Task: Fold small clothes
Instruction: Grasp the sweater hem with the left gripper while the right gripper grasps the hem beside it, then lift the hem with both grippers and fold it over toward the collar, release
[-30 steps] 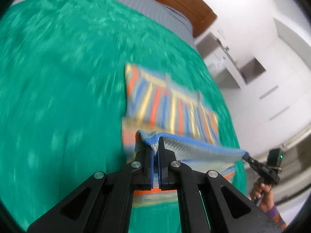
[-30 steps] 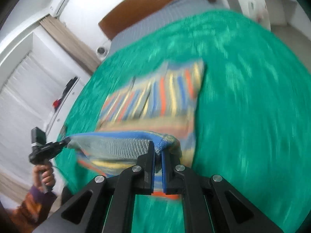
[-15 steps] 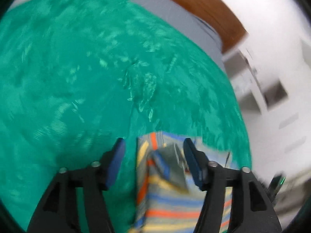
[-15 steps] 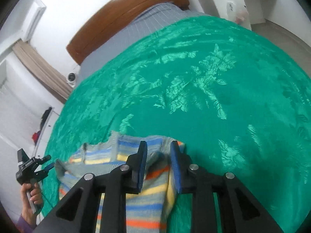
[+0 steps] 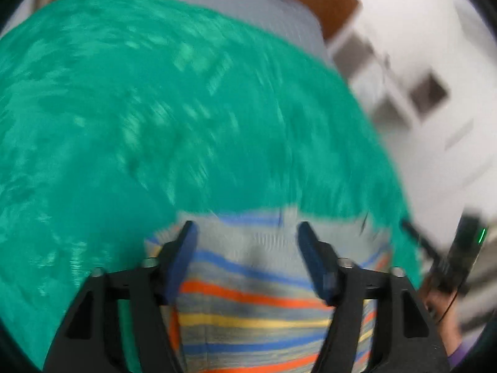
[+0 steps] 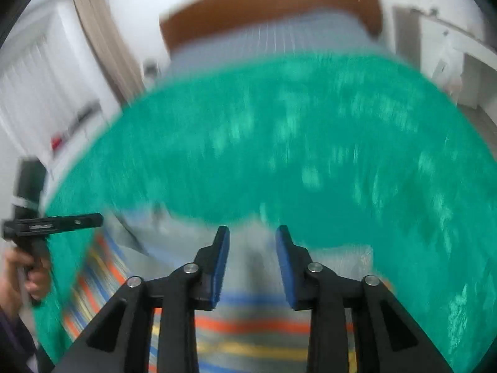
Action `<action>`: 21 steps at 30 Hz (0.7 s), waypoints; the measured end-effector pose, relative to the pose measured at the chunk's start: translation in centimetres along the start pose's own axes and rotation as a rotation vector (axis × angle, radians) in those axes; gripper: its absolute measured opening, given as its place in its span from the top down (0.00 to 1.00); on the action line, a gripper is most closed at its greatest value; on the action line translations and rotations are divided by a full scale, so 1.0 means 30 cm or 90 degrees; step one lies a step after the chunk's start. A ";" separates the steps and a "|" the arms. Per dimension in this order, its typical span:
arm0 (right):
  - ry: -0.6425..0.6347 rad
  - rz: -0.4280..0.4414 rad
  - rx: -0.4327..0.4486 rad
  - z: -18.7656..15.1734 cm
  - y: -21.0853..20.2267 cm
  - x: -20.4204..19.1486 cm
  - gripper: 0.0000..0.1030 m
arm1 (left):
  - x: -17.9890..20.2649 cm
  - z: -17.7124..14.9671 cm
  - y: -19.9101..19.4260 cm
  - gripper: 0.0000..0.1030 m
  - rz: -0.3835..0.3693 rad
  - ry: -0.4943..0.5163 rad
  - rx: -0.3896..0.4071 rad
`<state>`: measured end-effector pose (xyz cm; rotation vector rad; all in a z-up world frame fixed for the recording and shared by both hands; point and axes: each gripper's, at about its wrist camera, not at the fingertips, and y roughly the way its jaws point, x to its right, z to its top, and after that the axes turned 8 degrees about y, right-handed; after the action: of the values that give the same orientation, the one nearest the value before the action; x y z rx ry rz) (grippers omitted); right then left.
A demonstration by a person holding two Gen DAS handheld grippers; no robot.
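Note:
A small striped knit garment [image 5: 248, 304], grey with blue, orange and yellow bands, lies folded on the green bedspread [image 5: 155, 124]. My left gripper [image 5: 245, 233] hangs over its far edge with the jaws opening wide and no cloth pinched between them. In the right wrist view the same garment [image 6: 251, 326] lies under my right gripper [image 6: 252, 236], whose jaws are also opening with nothing gripped. The other gripper [image 6: 56, 220] shows at the left edge of that view, held by a hand. Both views are blurred by motion.
The green bedspread [image 6: 310, 155] covers the bed, with a grey striped sheet [image 6: 270, 37] and a brown headboard [image 6: 264, 3] at the far end. White cupboards [image 5: 419, 93] stand to the right, a window with curtains [image 6: 102, 46] to the left.
Both grippers let go of the garment's blue-edged hem, which they held lifted, and their jaws spread. The folded garment now lies flat below them as both hands draw back.

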<state>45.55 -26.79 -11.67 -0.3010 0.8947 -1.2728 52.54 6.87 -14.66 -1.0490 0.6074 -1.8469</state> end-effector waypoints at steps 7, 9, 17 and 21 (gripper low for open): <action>-0.045 0.007 -0.105 -0.188 -0.209 0.055 0.55 | -0.027 -0.345 -0.237 0.23 0.055 0.109 -0.053; -0.040 0.013 -0.131 -0.295 -0.280 0.082 0.53 | -0.037 -0.435 -0.255 0.23 0.052 0.122 -0.074; 0.000 0.024 -0.196 -0.615 -0.387 0.163 0.52 | 0.037 -0.624 -0.204 0.59 0.033 0.146 -0.080; 0.043 0.038 -0.193 -0.604 -0.345 0.201 0.86 | 0.016 -0.612 -0.180 0.94 0.019 0.131 -0.107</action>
<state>25.45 -30.59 -19.02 -0.4683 1.1484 -1.0960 34.25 8.76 -19.95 -0.9573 0.9092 -1.9178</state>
